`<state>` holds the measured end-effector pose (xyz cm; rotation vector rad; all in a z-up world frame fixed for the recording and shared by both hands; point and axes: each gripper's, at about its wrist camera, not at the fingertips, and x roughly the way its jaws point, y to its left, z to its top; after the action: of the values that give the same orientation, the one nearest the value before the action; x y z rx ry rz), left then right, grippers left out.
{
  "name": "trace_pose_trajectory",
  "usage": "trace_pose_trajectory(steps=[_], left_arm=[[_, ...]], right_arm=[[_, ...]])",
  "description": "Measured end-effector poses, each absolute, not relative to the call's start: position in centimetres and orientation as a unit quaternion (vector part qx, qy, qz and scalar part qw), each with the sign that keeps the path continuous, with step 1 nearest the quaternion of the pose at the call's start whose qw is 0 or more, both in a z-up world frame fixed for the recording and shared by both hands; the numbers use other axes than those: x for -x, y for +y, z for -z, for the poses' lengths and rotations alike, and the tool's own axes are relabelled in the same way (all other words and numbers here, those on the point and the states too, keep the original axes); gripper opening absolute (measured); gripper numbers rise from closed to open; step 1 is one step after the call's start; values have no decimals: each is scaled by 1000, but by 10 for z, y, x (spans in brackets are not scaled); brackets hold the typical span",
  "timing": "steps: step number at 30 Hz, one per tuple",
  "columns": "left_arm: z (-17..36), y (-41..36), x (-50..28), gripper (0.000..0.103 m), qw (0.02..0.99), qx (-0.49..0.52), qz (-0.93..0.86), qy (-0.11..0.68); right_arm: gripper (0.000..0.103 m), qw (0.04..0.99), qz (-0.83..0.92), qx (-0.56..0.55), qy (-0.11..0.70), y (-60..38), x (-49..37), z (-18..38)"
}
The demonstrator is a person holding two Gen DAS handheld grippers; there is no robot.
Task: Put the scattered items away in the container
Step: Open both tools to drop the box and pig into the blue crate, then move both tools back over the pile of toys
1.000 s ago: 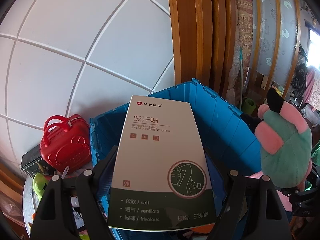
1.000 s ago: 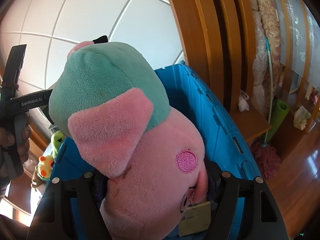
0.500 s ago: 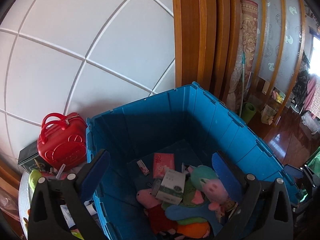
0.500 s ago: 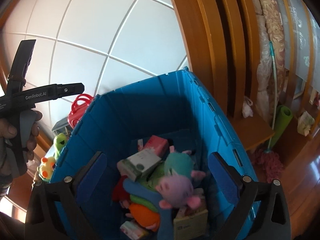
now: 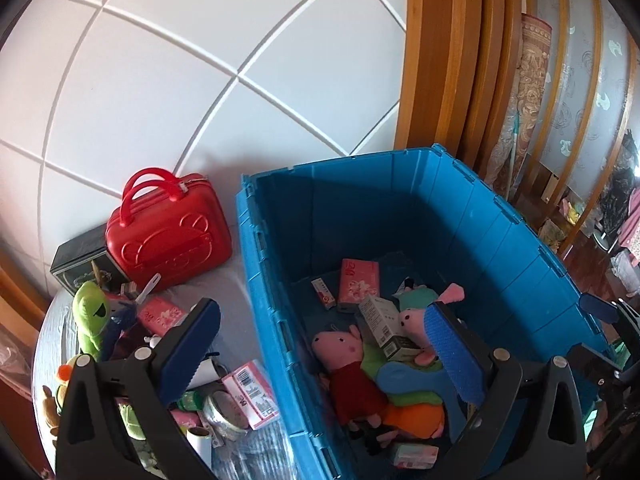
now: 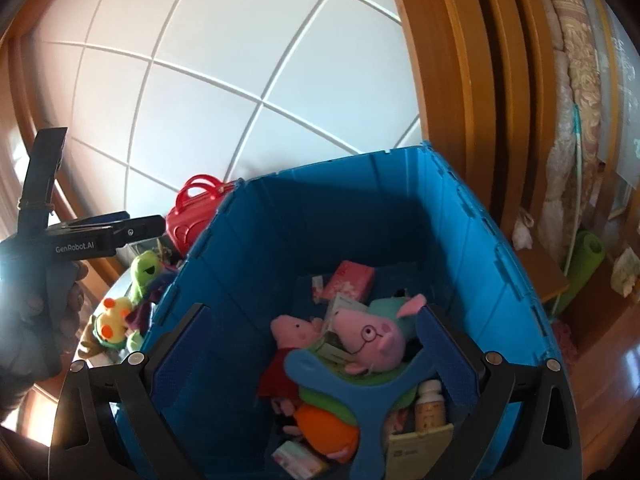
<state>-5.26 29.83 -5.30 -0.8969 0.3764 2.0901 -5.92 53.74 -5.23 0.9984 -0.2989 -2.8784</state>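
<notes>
Left wrist view, blue crate (image 5: pixel 480 216): stands on the table against the white tiled wall, open-topped, walls upright
Crate contents: pig plush in a red dress (image 5: pixel 348 368) lying on its back, pig plush with glasses (image 6: pixel 368 338) on top of the pile, white box (image 5: pixel 384 328) wedged between the two, pink tissue pack (image 5: pixel 358 284) flat on the floor near the far wall, orange plush (image 6: pixel 324 432) and blue three-armed foam piece (image 6: pixel 360 392) nearer the camera, brown pill bottle (image 6: pixel 428 404) upright at the right
Left gripper (image 5: pixel 320 364): fingers spread wide, nothing between them; one pad over the table clutter, the other over the crate interior
Right gripper (image 6: pixel 312 356): fingers spread wide and empty, hanging above the crate opening
Items outside the crate: green plush (image 5: pixel 92 320), pink pack (image 5: pixel 162 314), pink-and-white carton (image 5: pixel 252 398), tape roll (image 5: pixel 224 410), all scattered on the table (image 5: pixel 240 304) just left of the crate
Red mini suitcase (image 5: pixel 168 232): upright against the wall, beside the crate's far left corner, with a dark box (image 5: pixel 82 266) touching its left side
Right of the crate: wooden door frame (image 5: pixel 440 60)
</notes>
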Motion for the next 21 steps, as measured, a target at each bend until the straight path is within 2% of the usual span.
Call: trace_pose_trajectory(steps=[13,21], left_arm=[[84,157,104,103,379,379,-836,114],[112,54,143,103,322,403,-850,106]], right_arm=[[103,81,937,-336,-47,397,76,42],[103,112,931,-346,-28,308,89,48]])
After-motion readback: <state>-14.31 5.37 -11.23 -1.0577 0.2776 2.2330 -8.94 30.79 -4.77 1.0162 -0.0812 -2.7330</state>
